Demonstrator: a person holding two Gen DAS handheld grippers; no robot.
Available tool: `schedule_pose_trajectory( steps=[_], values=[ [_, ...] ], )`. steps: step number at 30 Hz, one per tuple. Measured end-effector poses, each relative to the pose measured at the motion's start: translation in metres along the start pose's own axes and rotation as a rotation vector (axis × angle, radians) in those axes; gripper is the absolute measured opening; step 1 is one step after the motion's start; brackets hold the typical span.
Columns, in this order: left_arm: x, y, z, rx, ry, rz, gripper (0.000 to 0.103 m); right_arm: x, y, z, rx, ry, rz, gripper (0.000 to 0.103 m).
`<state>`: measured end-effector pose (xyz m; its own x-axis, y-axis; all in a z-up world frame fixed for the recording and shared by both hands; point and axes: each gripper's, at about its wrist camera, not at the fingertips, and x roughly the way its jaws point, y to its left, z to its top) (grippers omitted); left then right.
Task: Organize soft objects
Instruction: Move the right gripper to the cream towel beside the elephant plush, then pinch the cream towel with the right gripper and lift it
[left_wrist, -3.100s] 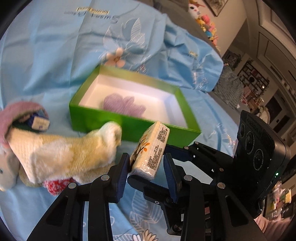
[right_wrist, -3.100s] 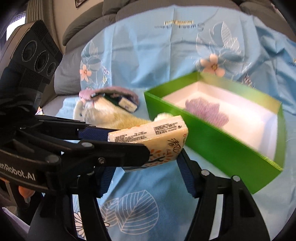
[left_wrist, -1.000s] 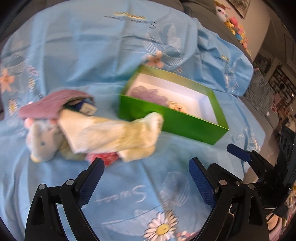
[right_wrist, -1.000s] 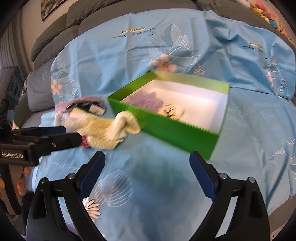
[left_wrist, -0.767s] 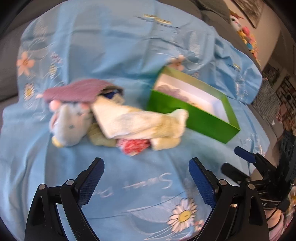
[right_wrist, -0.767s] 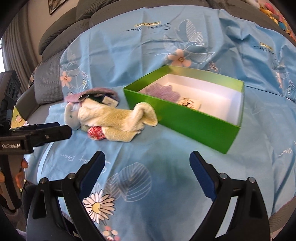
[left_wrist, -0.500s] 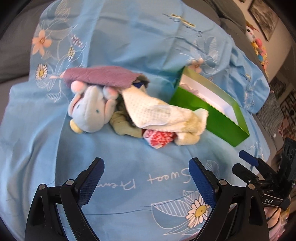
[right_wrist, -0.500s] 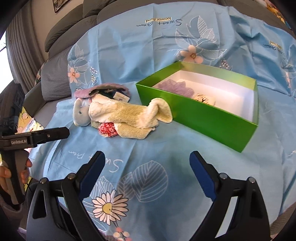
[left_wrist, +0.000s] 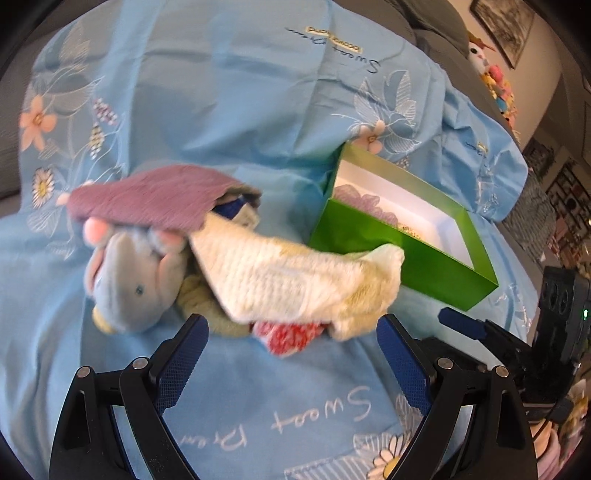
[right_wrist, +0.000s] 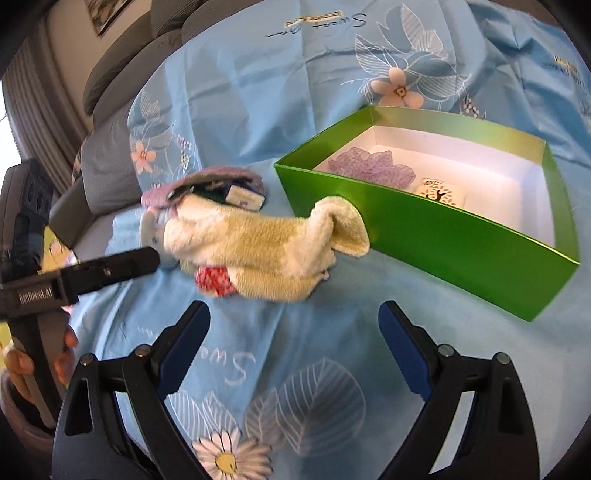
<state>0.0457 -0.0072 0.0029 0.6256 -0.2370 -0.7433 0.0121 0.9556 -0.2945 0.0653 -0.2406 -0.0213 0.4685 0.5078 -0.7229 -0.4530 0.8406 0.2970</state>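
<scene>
Both grippers hang spread wide over the blue sheet (left_wrist: 229, 92) on the sofa, holding nothing and touching nothing: the left gripper (left_wrist: 291, 350) has its blue-padded fingers (left_wrist: 181, 354) far apart just short of the soft pile, and the right gripper (right_wrist: 293, 345) is equally wide with bare sheet between its fingers (right_wrist: 400, 343). Ahead of the right fingers stands the green box (right_wrist: 443, 225), a purple cloth (right_wrist: 369, 166) and a printed tissue pack (right_wrist: 439, 192) inside. Ahead of the left fingers lie a cream towel (left_wrist: 295, 280), a blue plush elephant (left_wrist: 133, 280) under a mauve cloth (left_wrist: 147, 199), and a red piece (left_wrist: 288, 336). The sheet reads "Sweet" in script; the left gripper's body (right_wrist: 37, 295), seen from the right wrist, reads "GenRobot.AI".
</scene>
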Motion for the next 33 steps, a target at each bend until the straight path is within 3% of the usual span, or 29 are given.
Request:
schedule_pose_trajectory(
  steps=[5,8,10,11,14,17,19,21,22,28,33],
  values=[
    [0.016,-0.007,0.008,0.062,-0.003,-0.014,0.093,0.012,-0.017,0.014,0.106,-0.033,0.053,0.090],
    [0.021,-0.006,0.012,0.060,-0.009,-0.022,0.092,0.023,-0.025,0.023,0.158,-0.030,0.085,0.075],
    [0.024,-0.006,0.012,0.057,-0.006,-0.036,0.079,0.029,-0.027,0.027,0.171,-0.027,0.095,0.066],
    [0.027,-0.006,0.012,0.057,0.002,-0.041,0.078,0.032,-0.026,0.028,0.174,-0.024,0.101,0.064],
    [0.034,-0.003,0.011,0.048,0.031,-0.047,0.056,0.041,-0.027,0.030,0.189,-0.009,0.105,0.052],
    [0.035,0.000,0.009,0.026,0.039,-0.070,0.041,0.047,-0.030,0.032,0.209,0.002,0.109,0.035],
    [0.033,0.002,0.009,0.010,0.038,-0.093,0.020,0.049,-0.030,0.032,0.206,0.005,0.124,0.022],
    [0.029,0.004,0.009,-0.008,0.030,-0.110,0.014,0.051,-0.029,0.033,0.196,0.008,0.135,0.011],
    [0.027,0.004,0.009,-0.011,0.028,-0.123,0.006,0.049,-0.027,0.033,0.190,0.006,0.141,0.009],
    [0.009,0.003,0.012,-0.040,0.014,-0.204,0.003,0.027,-0.012,0.039,0.119,-0.060,0.185,0.007],
    [-0.028,-0.009,0.022,-0.015,-0.059,-0.230,0.003,-0.002,0.001,0.048,0.091,-0.123,0.207,0.007]
  ],
)
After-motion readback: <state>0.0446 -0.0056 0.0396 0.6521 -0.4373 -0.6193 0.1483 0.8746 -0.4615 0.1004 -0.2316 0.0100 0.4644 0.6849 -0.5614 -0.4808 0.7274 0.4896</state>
